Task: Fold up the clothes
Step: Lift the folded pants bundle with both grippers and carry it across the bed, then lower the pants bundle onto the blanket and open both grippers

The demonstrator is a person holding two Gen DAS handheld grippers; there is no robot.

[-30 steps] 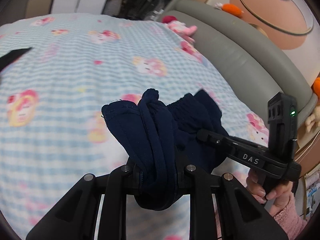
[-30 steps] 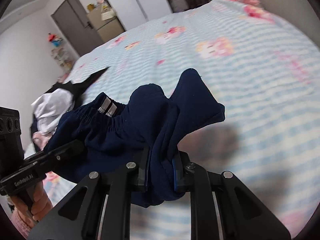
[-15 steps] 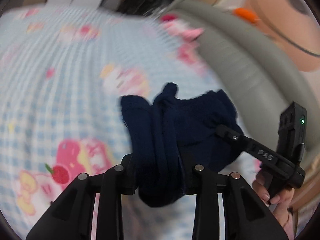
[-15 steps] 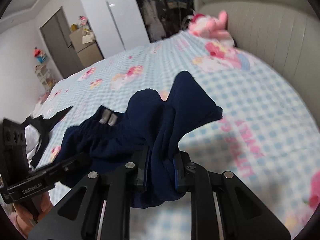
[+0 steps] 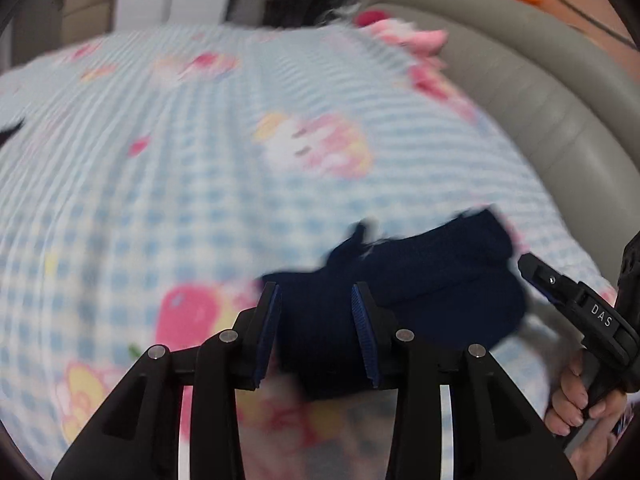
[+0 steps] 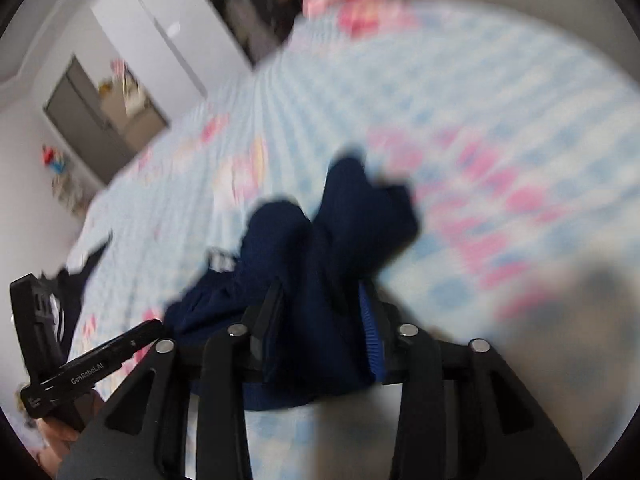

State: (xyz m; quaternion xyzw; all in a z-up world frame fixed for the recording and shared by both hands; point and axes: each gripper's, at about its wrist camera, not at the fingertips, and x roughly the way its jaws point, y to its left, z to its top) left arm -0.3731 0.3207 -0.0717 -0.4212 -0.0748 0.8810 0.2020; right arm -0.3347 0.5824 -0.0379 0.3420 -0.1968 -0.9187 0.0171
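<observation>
Both tongs (image 5: 316,328) (image 6: 320,332) parted around bunched navy garment (image 5: 400,292).
Soft, rumpled knit, low over checked bedsheet (image 5: 160,160); contact unclear.

The left gripper (image 5: 316,328) and the right gripper (image 6: 322,328) both have jaws parted, side by side, hand-held.

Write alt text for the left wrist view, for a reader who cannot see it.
A dark navy garment lies bunched on a blue checked bedsheet with pink cartoon prints, between the parted fingers of the left gripper. At right, a hand holds the right gripper beside the cloth; a grey padded headboard curves behind. The picture is motion-blurred.
</observation>
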